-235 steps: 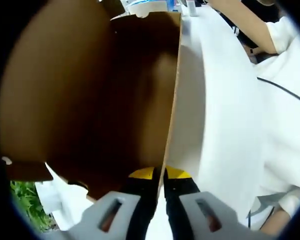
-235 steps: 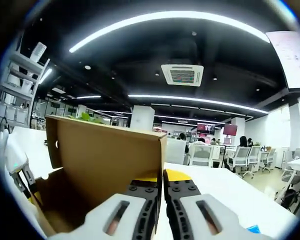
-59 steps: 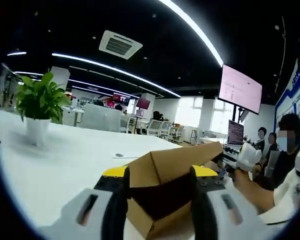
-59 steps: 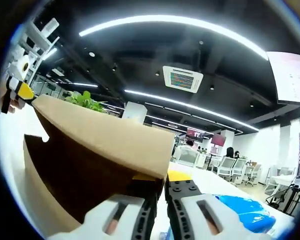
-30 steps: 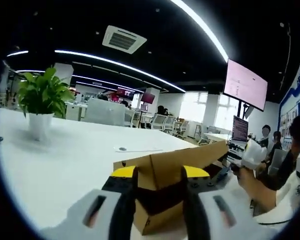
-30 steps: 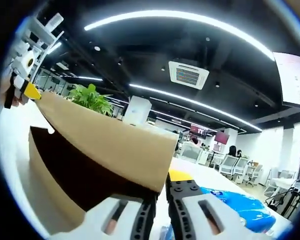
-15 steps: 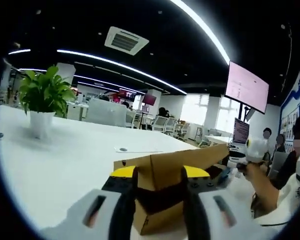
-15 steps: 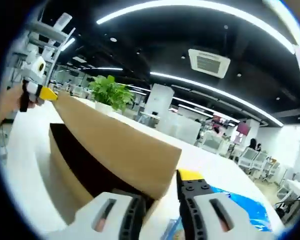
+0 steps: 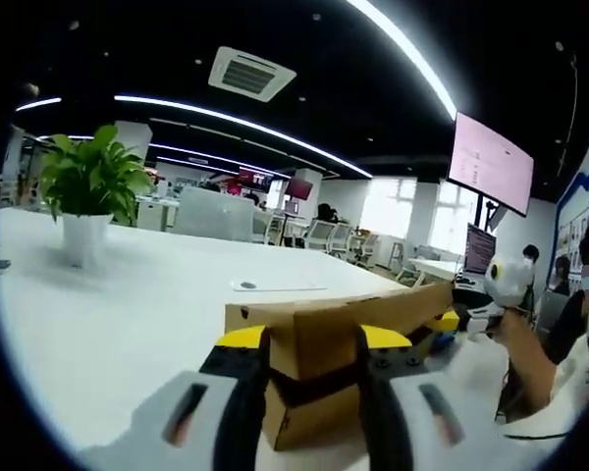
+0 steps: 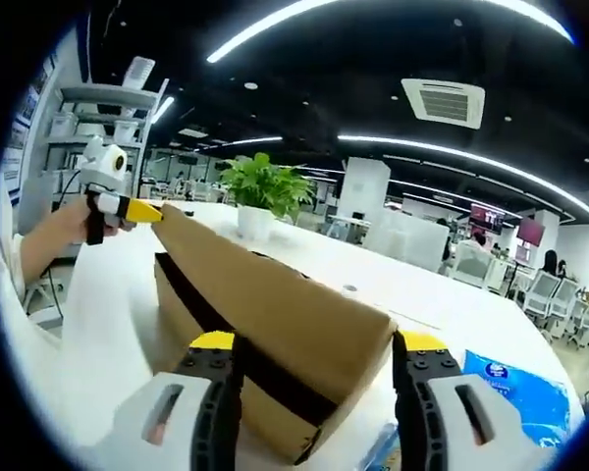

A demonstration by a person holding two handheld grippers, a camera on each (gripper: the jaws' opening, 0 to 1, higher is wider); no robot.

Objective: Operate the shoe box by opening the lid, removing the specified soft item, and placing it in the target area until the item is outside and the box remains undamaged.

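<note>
The brown cardboard shoe box (image 10: pixel 191 304) stands on the white table with its lid (image 10: pixel 275 309) lowered almost flat; the inside is hidden. In the right gripper view my right gripper (image 10: pixel 314 343) is open, its jaws wide on either side of the near lid corner. The left gripper (image 10: pixel 128 208), held by a hand, pinches the far lid corner. In the left gripper view my left gripper (image 9: pixel 312 339) is shut on the lid (image 9: pixel 348 316), with the box body (image 9: pixel 309 427) below. The right gripper's yellow tip (image 9: pixel 447 321) sits at the lid's far end.
A blue plastic package (image 10: pixel 515 388) lies on the table (image 10: pixel 103 324) right of the box. A potted plant (image 9: pixel 88 186) stands further back on the table (image 9: pixel 128 314). A shelf unit (image 10: pixel 98 128) is at the left, a wall screen (image 9: pixel 491 162) and office chairs behind.
My right gripper has opened and let go of the lid corner it was shut on. The lid has come down from steeply raised to nearly flat. My left gripper keeps its hold.
</note>
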